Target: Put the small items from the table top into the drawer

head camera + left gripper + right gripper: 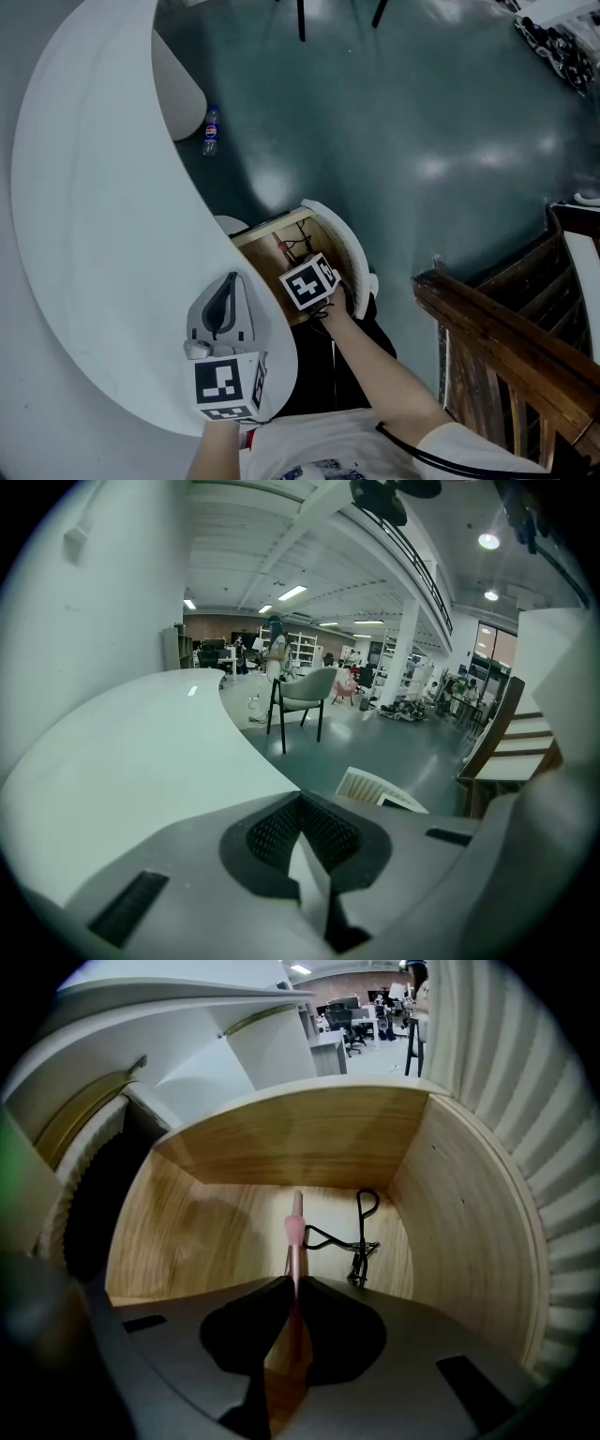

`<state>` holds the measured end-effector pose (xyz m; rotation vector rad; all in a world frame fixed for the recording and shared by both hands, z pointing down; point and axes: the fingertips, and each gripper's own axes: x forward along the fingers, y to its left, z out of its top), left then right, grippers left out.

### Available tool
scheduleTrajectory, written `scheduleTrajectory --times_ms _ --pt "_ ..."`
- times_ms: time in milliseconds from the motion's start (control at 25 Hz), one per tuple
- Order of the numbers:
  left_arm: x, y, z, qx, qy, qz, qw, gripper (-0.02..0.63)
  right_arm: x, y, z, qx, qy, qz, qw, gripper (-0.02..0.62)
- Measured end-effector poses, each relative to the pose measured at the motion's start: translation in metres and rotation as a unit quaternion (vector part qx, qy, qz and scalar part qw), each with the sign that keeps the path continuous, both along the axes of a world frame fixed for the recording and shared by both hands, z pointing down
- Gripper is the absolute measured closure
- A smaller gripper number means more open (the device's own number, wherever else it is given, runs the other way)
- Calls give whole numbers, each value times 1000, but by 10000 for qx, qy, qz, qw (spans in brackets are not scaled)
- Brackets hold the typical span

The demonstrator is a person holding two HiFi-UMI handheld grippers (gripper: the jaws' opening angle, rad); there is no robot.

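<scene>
Inside the open wooden drawer [281, 1138], a slim pink-tipped stick [296, 1230] is pinched by the right claw [294, 1288], with its tip pointed down toward the drawer floor. A black eyelash curler [360, 1241] is seen lying on that floor, just at 3 o'clock of the tip. At 8 o'clock of the drawer, the left claw [302, 803] is held over the white table [131, 752], pressed together on nothing.

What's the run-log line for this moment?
right gripper: shut on pink-tipped stick, inside drawer | eyelash curler: on drawer floor | left gripper: shut, empty, over table top
</scene>
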<state>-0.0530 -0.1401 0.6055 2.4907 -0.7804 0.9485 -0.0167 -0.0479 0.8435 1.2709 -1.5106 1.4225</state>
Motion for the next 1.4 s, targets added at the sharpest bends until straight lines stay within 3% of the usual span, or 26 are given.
scheduleTrajectory --times_ms 640,920,1160,1400 --pt "-3 3 1 -120 84 -86 9999 586 -5 5 8 -75 -215 150 9996 534" --pt "-10 6 -3 -31 51 -233 9997 586 0 3 2 56 -90 143 9998 534" --pt "-21 17 -12 110 3 -543 9985 588 2 -10 -30 496 -249 125 9984 534" --pt "-26 36 -26 313 -5 -948 9950 588 5 -28 -101 1253 -688 177 9896 534"
